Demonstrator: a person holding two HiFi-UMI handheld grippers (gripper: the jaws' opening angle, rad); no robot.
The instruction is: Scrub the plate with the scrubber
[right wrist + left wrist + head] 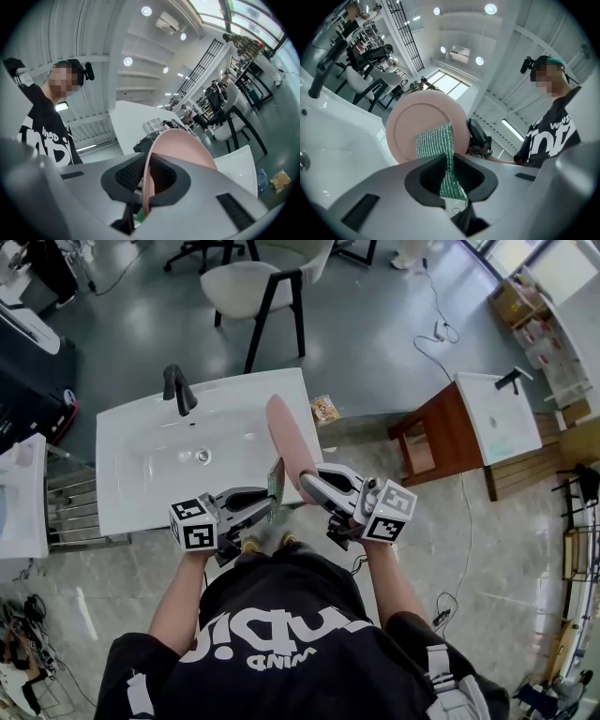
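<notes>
- Head view: the pink plate (289,442) stands on edge above the white sink (141,474), right claw (309,486) pinching its rim.
- Left gripper view: the left claw (449,165) clamps the green scrubber (436,140), which lies up against the plate's face.

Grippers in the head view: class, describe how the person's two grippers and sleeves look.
The left gripper and right gripper have light grey moulded bodies with black textured jaw pads. Each carries a white cube printed with black square markers. The person wears a black short-sleeved T-shirt with white lettering.
</notes>
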